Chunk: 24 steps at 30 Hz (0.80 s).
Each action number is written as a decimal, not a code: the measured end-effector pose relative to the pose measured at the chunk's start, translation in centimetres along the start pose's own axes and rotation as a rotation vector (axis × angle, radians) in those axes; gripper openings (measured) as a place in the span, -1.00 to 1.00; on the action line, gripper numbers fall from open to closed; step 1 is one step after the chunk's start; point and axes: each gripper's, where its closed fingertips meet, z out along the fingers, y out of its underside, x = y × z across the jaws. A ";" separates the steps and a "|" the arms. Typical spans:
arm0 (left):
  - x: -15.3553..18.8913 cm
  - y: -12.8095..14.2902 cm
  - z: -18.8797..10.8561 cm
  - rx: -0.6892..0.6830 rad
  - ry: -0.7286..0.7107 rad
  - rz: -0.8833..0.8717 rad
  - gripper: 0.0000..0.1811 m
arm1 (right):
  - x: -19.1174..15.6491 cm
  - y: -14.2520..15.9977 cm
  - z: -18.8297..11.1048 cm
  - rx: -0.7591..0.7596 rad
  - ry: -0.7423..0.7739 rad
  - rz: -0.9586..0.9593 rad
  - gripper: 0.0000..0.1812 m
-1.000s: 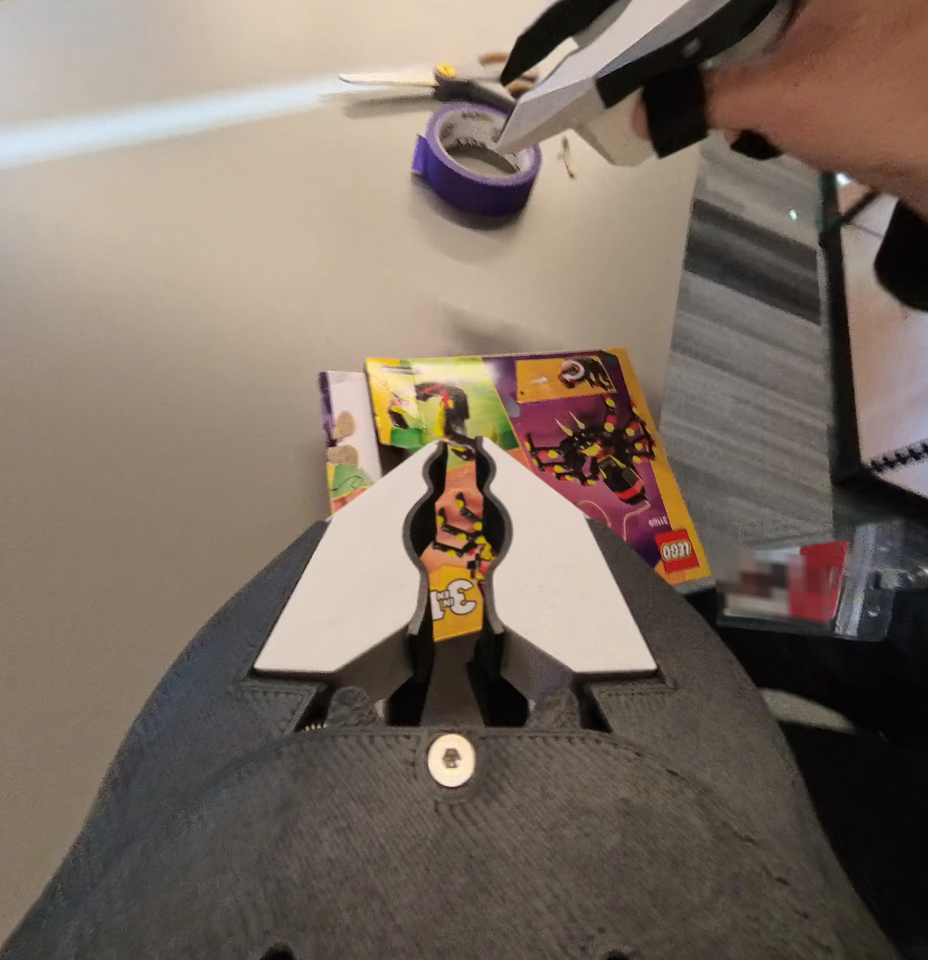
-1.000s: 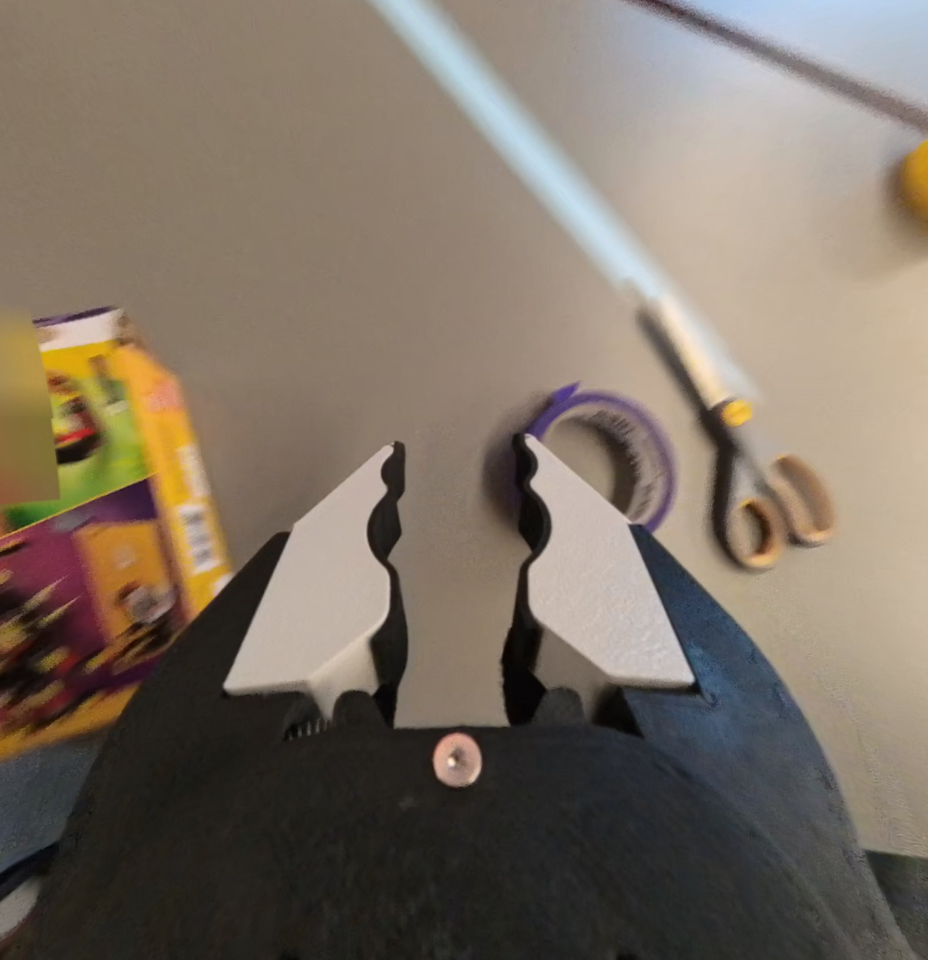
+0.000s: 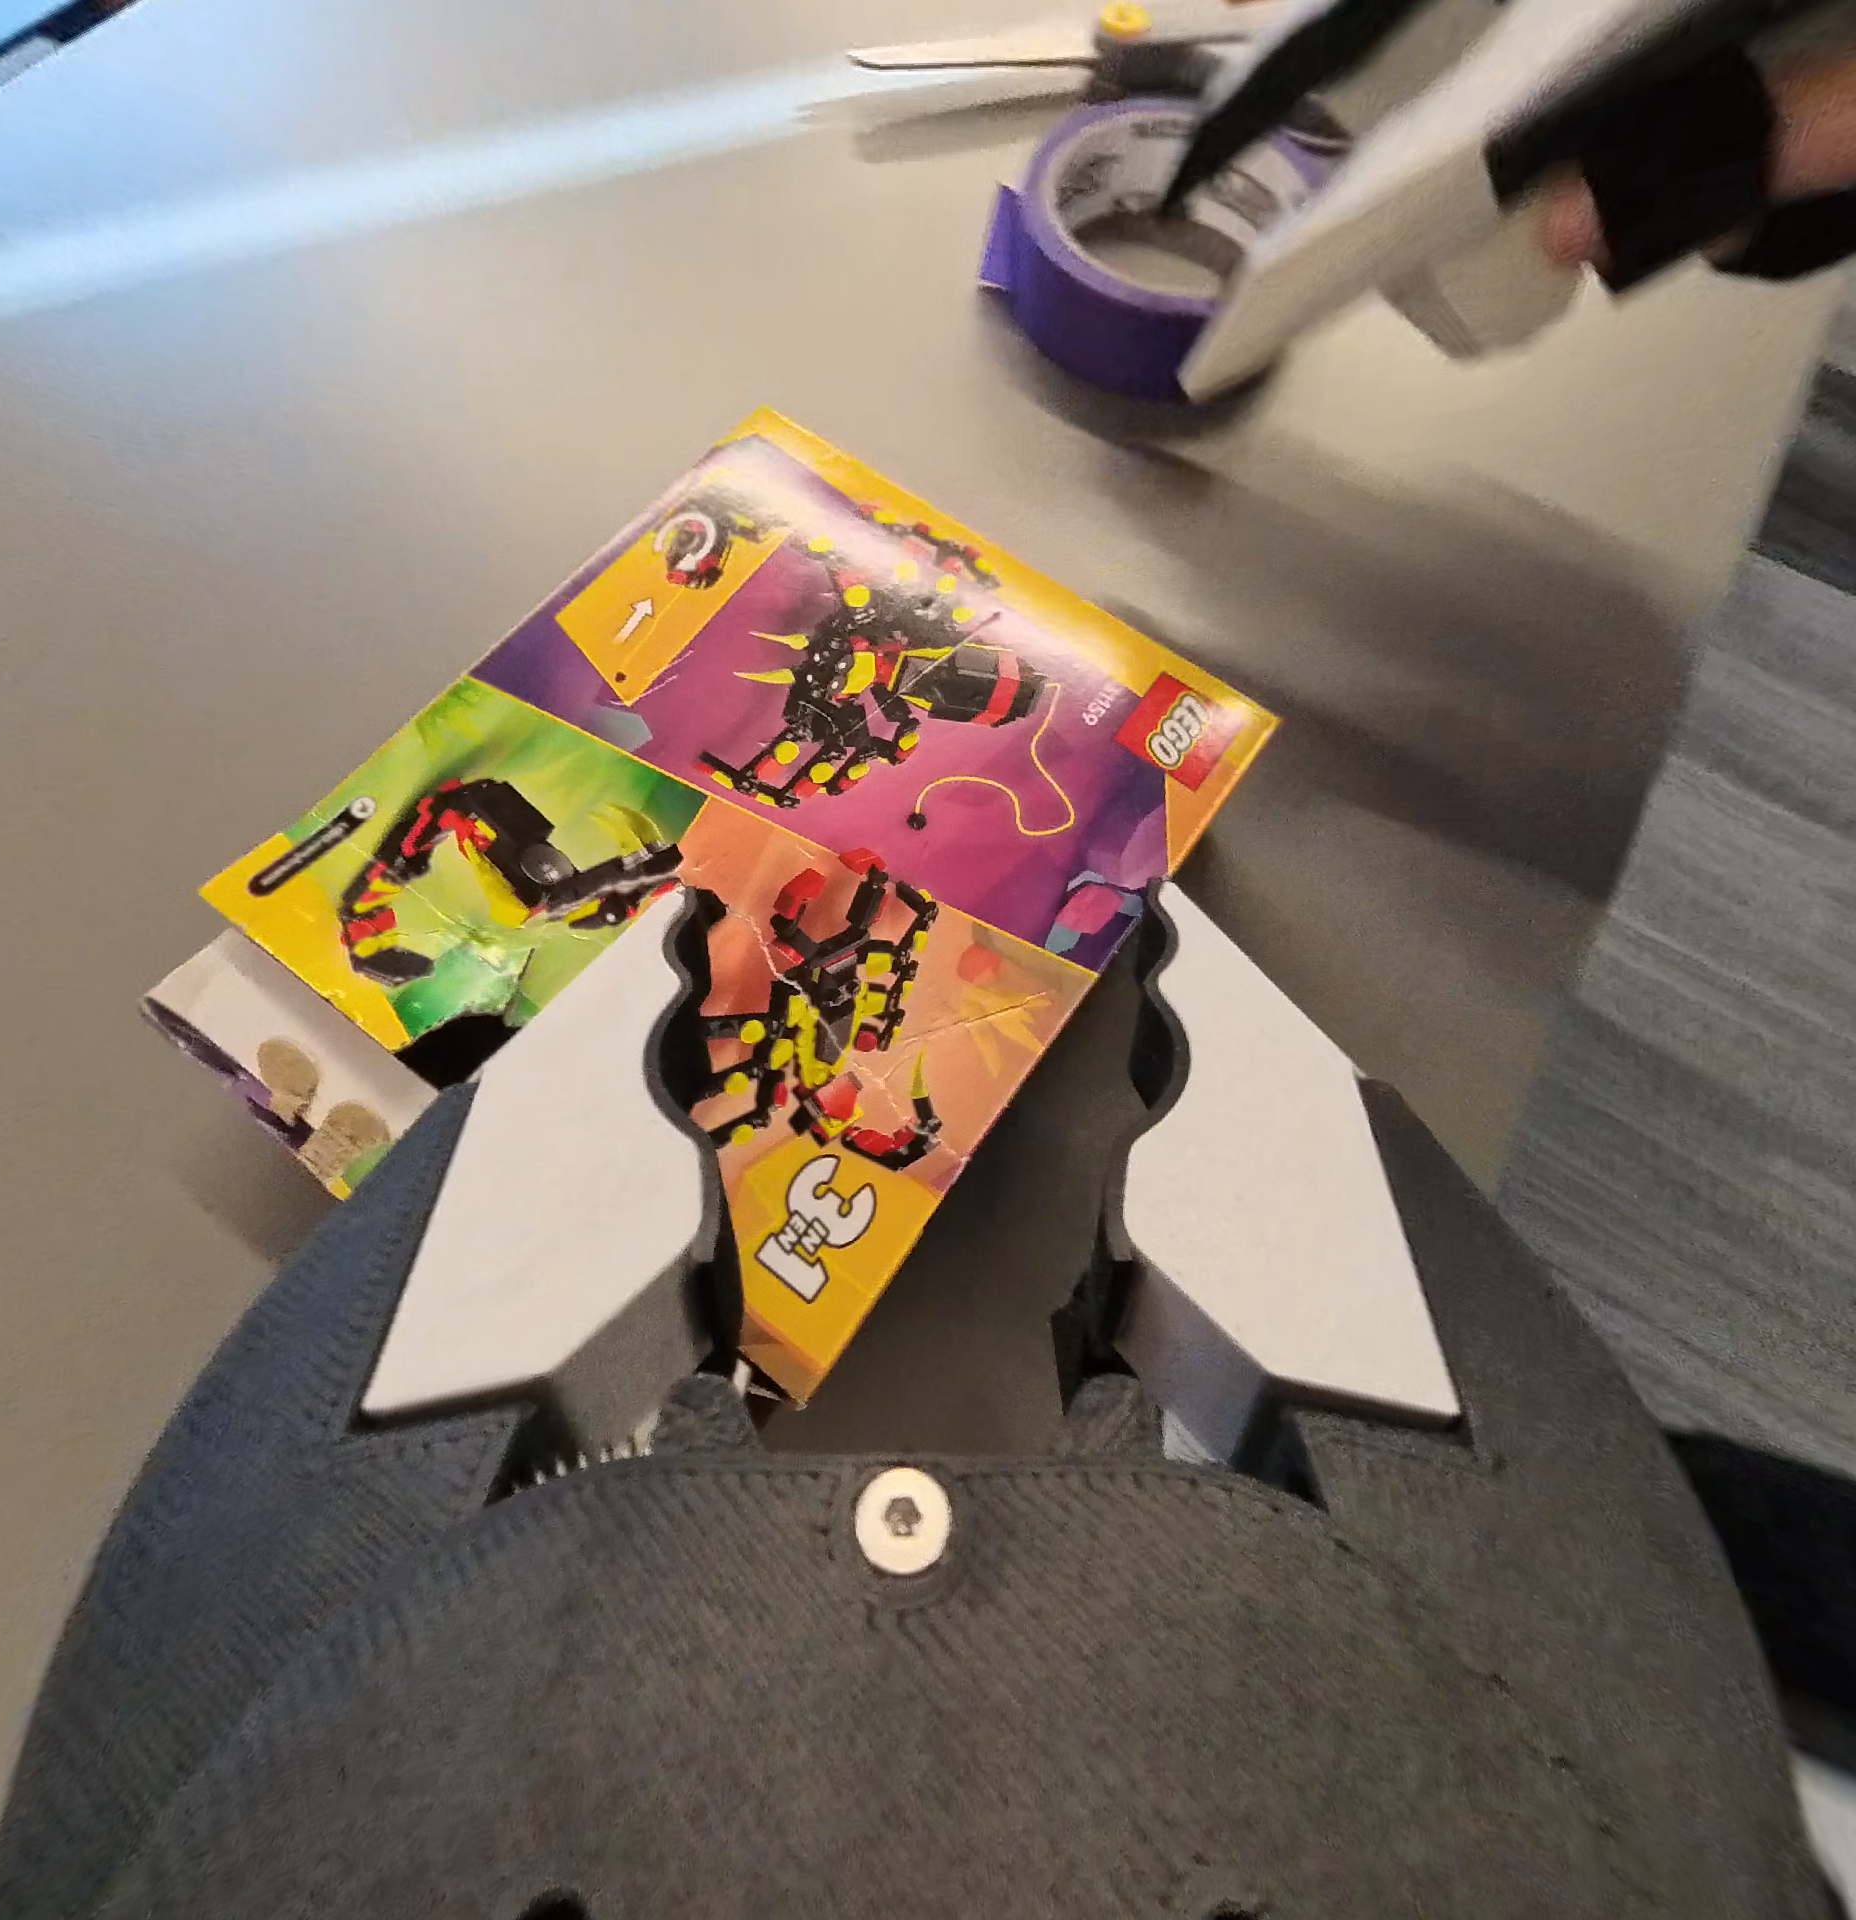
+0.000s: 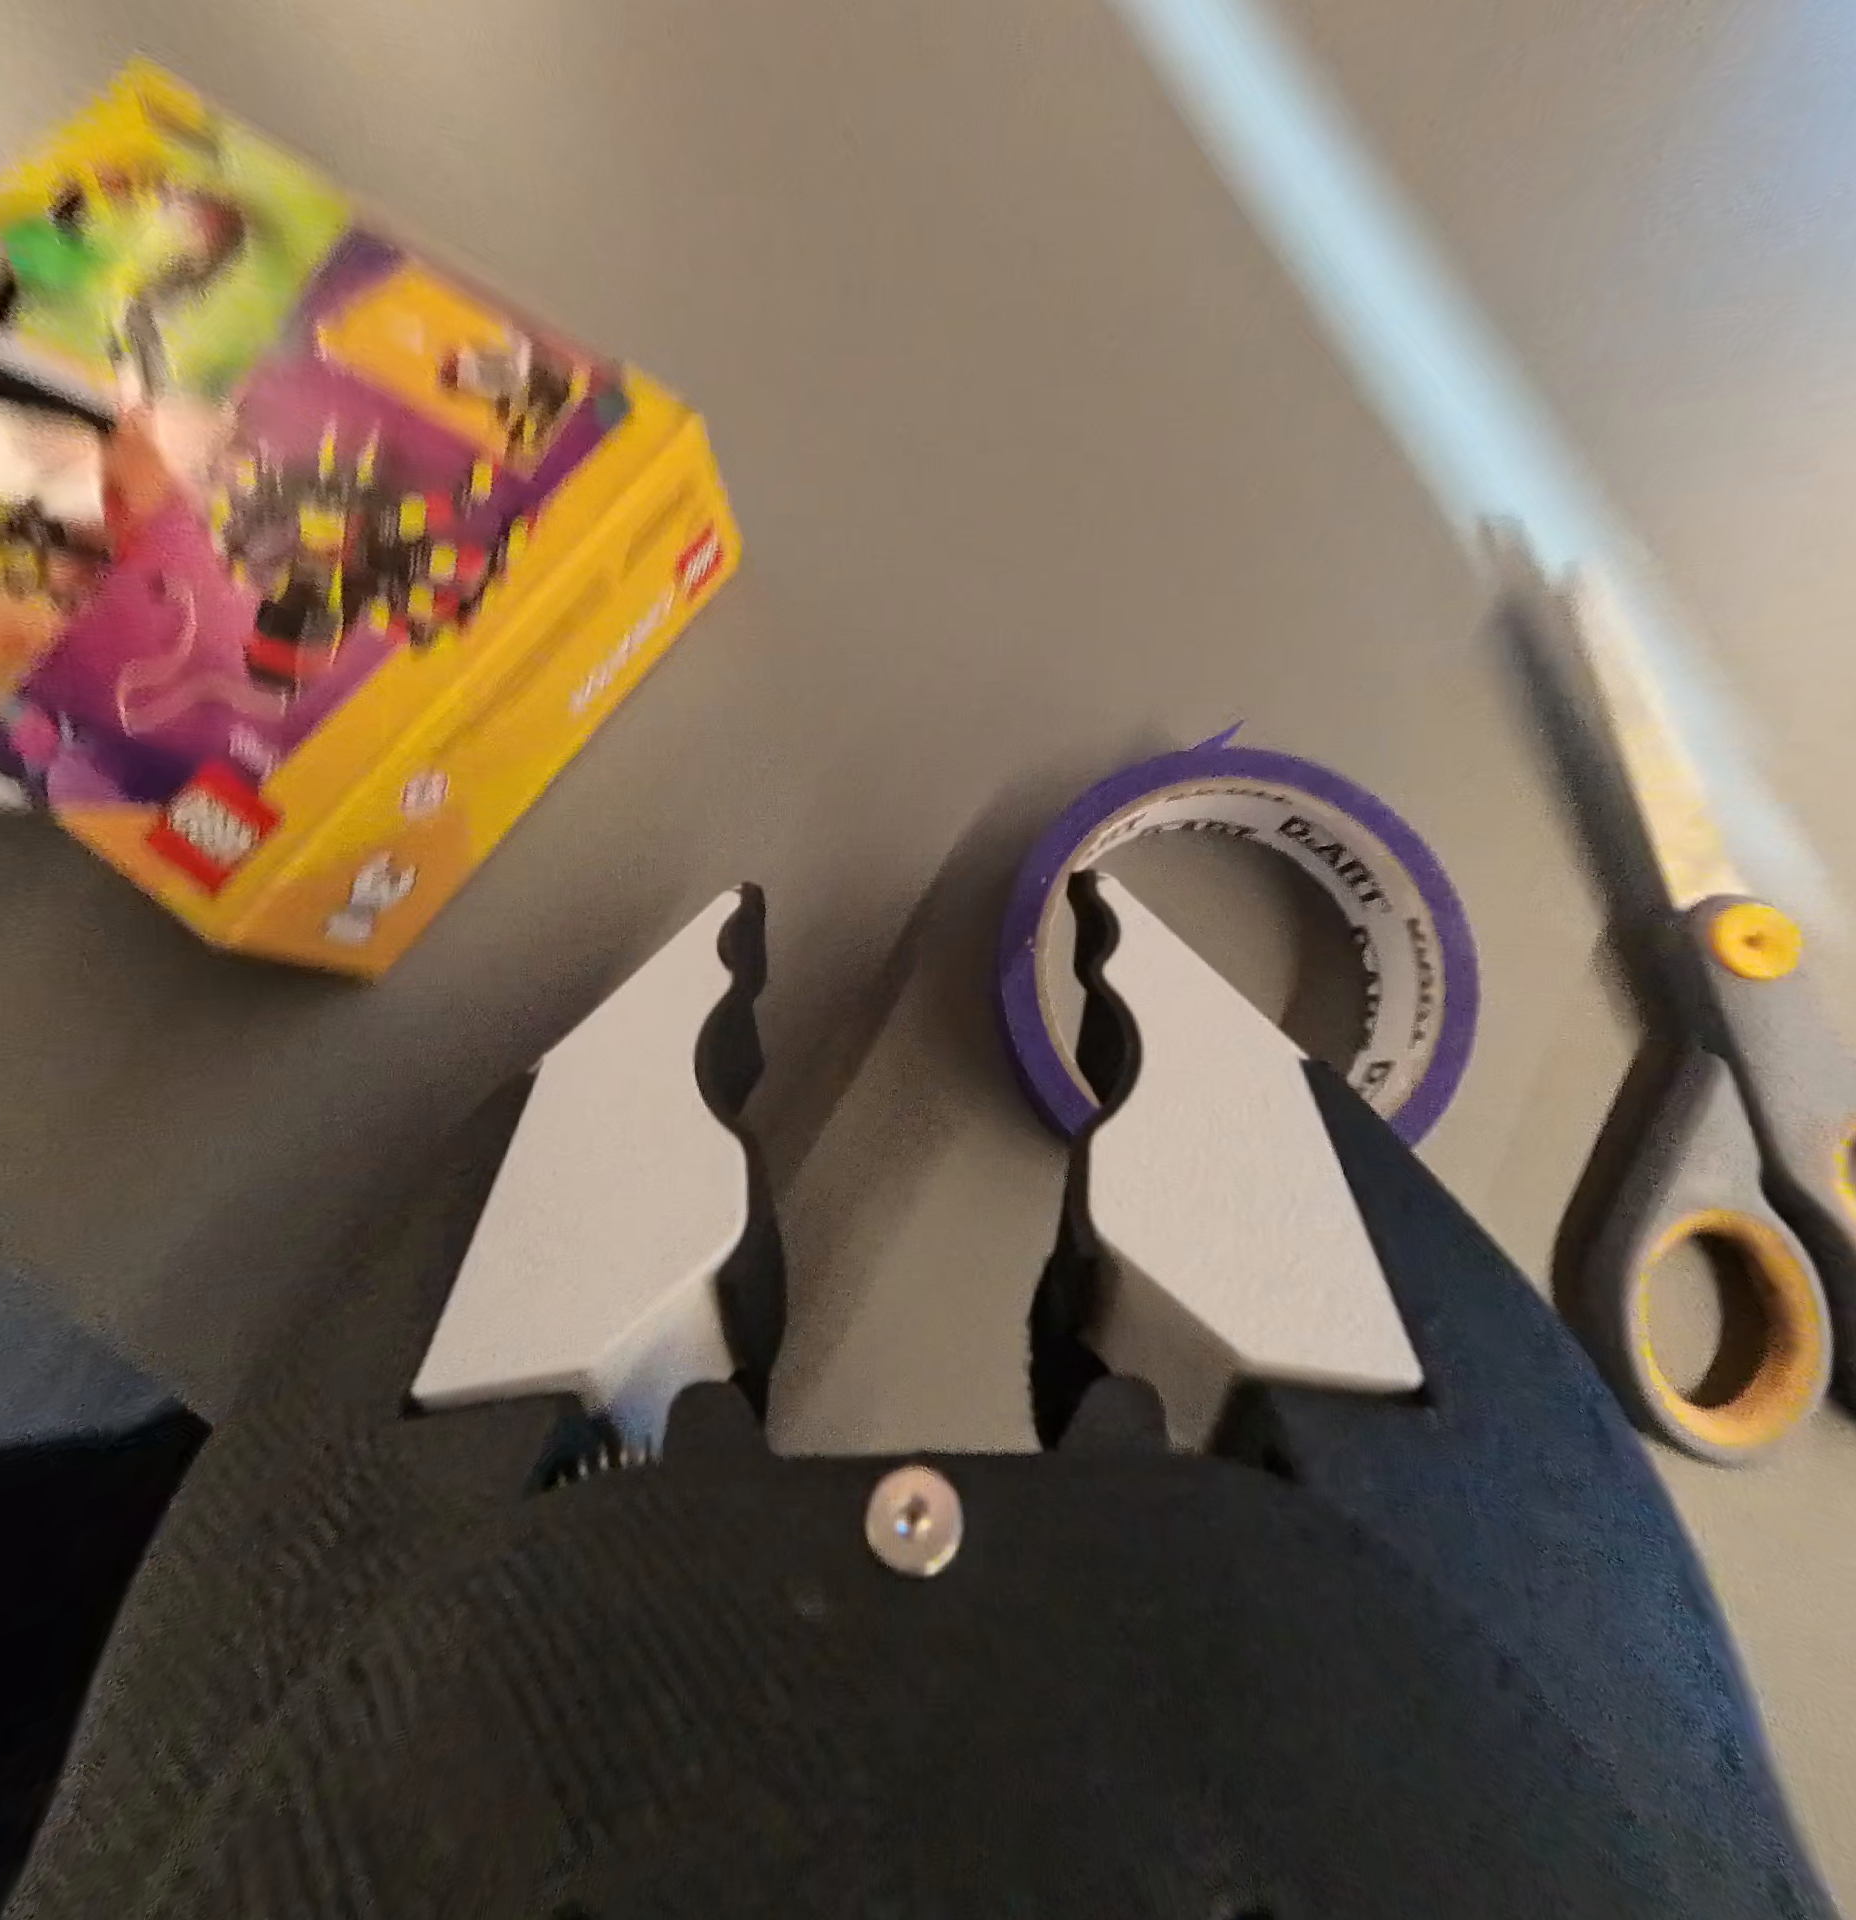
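A colourful toy-brick box [image 3: 747, 748] lies on the grey table [image 3: 280, 520], its torn end flap [image 3: 280, 1081] open at the left. My left gripper [image 3: 921, 899] is open, and a corner of the box sits between its fingers. My right gripper [image 4: 913, 888] is open at a purple tape roll [image 4: 1423, 904]. Its right finger [image 4: 1194, 1143] is inside the roll's hole and its left finger [image 4: 612, 1143] is outside, so the roll's wall is between them. The left wrist view shows the tape roll [image 3: 1090, 301] and my right gripper [image 3: 1194, 281] at the far right. The box [image 4: 384, 623] also shows in the right wrist view.
Grey scissors with yellow-lined handles [image 4: 1724, 1143] lie just right of the tape and also show in the left wrist view [image 3: 1007, 47]. The table edge runs down the right, with grey carpet [image 3: 1734, 935] beyond it. A gloved hand [image 3: 1682, 156] holds the right gripper.
My left gripper has opened from shut on the box, which now lies turned. My right gripper has come down to the tape roll, with one finger in its hole.
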 end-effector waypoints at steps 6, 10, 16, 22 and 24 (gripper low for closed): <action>-0.6 -0.9 -0.8 0.003 -0.043 -0.109 -0.23 | 2.0 3.0 1.8 -0.218 0.117 -0.107 -0.82; -3.6 -2.2 -4.9 0.143 -0.092 -0.058 -0.22 | 0.4 2.9 0.8 -0.166 -0.011 0.027 -0.90; -8.9 -3.6 -4.1 0.127 0.198 0.001 -0.22 | -8.0 -1.7 -6.1 0.158 -0.286 0.153 -0.90; -10.7 -1.4 -0.1 -0.050 0.331 -0.143 -0.38 | -15.3 -3.2 -9.6 0.321 -0.601 0.378 -0.90; -10.4 -0.5 0.0 -0.051 0.328 -0.183 -0.43 | -16.0 -2.8 -9.2 0.298 -0.635 0.387 -0.90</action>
